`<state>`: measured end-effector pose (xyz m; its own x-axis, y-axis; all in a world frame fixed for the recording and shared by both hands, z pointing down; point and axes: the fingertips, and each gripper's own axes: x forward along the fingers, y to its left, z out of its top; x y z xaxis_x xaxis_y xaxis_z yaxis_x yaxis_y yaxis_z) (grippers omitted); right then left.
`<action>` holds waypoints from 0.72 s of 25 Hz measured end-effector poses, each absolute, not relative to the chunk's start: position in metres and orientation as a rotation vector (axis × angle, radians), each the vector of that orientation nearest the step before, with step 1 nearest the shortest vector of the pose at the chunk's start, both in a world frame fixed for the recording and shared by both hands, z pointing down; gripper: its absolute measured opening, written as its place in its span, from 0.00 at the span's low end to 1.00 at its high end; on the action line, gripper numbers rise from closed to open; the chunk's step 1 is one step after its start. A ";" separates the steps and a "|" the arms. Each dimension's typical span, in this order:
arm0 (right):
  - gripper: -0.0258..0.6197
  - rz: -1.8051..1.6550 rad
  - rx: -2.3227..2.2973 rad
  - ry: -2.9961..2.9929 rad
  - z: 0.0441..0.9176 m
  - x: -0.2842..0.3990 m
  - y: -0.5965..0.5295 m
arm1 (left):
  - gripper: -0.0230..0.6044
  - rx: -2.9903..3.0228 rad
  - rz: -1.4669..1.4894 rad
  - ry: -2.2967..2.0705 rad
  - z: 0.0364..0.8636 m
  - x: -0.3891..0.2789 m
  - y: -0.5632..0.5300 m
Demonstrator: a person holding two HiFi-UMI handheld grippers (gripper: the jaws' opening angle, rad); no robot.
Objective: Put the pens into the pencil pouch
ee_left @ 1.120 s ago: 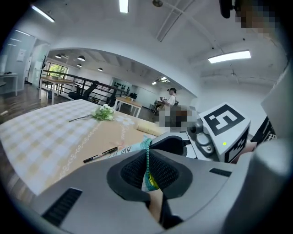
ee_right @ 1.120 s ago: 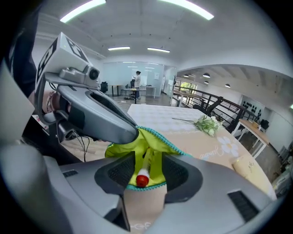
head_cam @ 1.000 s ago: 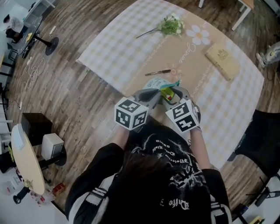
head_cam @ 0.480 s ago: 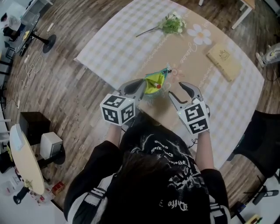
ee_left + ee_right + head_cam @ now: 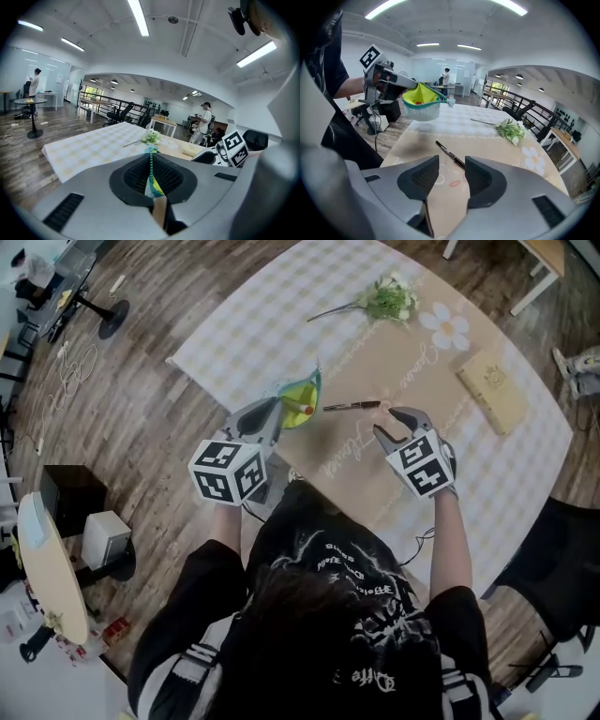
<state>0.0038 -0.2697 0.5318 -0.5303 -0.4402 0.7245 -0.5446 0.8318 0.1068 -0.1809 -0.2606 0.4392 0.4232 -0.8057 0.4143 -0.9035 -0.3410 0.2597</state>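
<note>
A teal pouch (image 5: 300, 399) with a yellow-green lining hangs above the table's near left edge. My left gripper (image 5: 281, 414) is shut on its rim. In the left gripper view the zipper edge (image 5: 150, 165) runs between the closed pads of that gripper (image 5: 152, 161). The right gripper view shows the pouch (image 5: 421, 101) gaping, something red inside. One black pen (image 5: 351, 406) lies on the tan cloth. My right gripper (image 5: 385, 422) hovers just right of it, jaws closing with nothing between the pads. The pen (image 5: 449, 153) lies just ahead of that gripper (image 5: 451, 174).
A sprig of white flowers (image 5: 389, 301) lies at the table's far side. A tan book (image 5: 494, 379) rests far right. A checked cloth (image 5: 234, 343) covers the table's left part. A black chair (image 5: 553, 549) stands right of the table. People stand far off in the room.
Both grippers were together at the pouch. The left has carried it up and to the left. The right let go and moved forward to the pen, its jaws narrowing.
</note>
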 end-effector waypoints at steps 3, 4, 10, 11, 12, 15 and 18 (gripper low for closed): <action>0.32 0.170 0.666 -2.203 0.545 -0.003 -0.284 | 0.09 2.212 0.317 -1.508 0.436 -0.202 -0.267; 0.32 0.162 0.642 -2.194 0.550 -0.004 -0.287 | 0.09 2.203 0.326 -1.531 0.435 -0.209 -0.269; 0.28 0.118 0.519 -2.140 0.581 -0.012 -0.307 | 0.09 2.164 0.345 -1.630 0.426 -0.236 -0.280; 0.27 0.114 0.508 -2.136 0.585 -0.013 -0.311 | 0.09 2.153 0.346 -1.642 0.427 -0.240 -0.280; 0.26 0.111 0.495 -2.132 0.588 -0.014 -0.315 | 0.09 2.143 0.348 -1.651 0.428 -0.242 -0.280; 0.26 0.122 0.453 -2.120 0.600 -0.016 -0.322 | 0.09 2.119 0.357 -1.676 0.430 -0.251 -0.282; 0.26 0.127 0.401 -2.091 0.612 -0.017 -0.327 | 0.09 2.110 0.337 -1.697 0.425 -0.257 -0.287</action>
<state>-0.0165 -0.3265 0.6119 -0.4786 -0.2320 0.8468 -0.3330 0.9404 0.0694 -0.2565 -0.2872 0.4251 0.2295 -0.8719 0.4327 -0.9710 -0.1747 0.1629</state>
